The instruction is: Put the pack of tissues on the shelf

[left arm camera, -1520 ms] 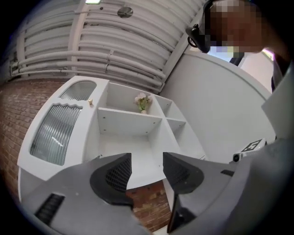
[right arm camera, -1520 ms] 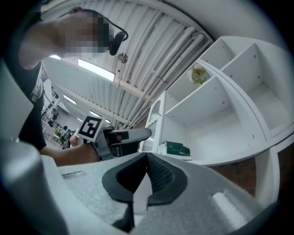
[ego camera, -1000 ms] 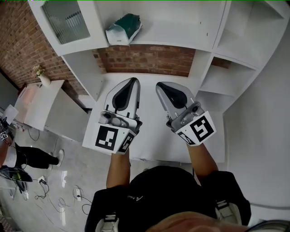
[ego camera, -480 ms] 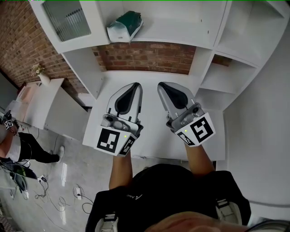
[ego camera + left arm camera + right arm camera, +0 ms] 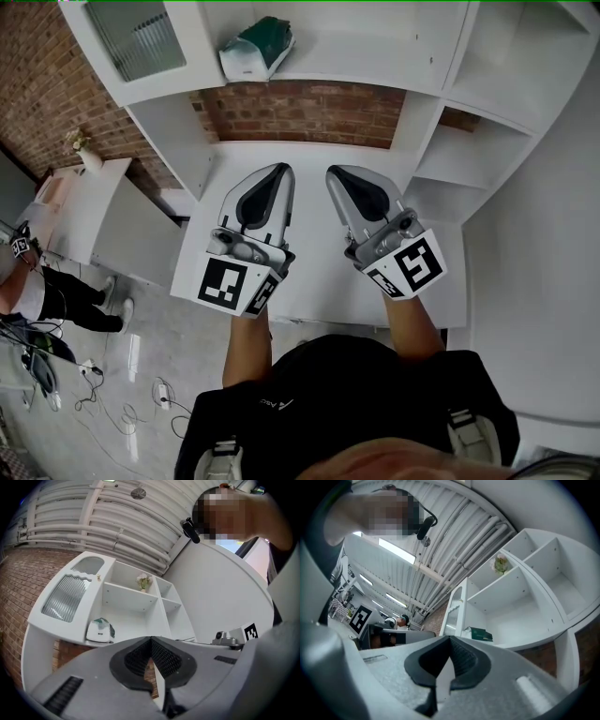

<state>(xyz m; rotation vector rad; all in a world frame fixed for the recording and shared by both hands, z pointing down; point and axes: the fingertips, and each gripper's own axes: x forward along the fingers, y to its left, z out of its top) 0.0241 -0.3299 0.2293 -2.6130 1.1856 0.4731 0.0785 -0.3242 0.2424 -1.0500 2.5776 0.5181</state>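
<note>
- The white-and-green soft plastic pack of tissues (image 5: 255, 52) lies at the left end of the white wooden shelf (image 5: 366, 67), so the task looks done.
- The left gripper (image 5: 277, 170) is clenched on nothing.
- The right gripper (image 5: 337, 174) is likewise closed and empty.
- Both hover side by side over the white desk top (image 5: 309, 155), well below the pack. This is probably a rest pose clear of the shelf.

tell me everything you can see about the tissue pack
The tissue pack is a soft, puffy block in what looks like plastic wrap, part white and part dark green, with print too small to read. It rests on the white shelf near its left end, turned slightly askew. Only the shelf touches it, and nothing lies on top of it.
</note>
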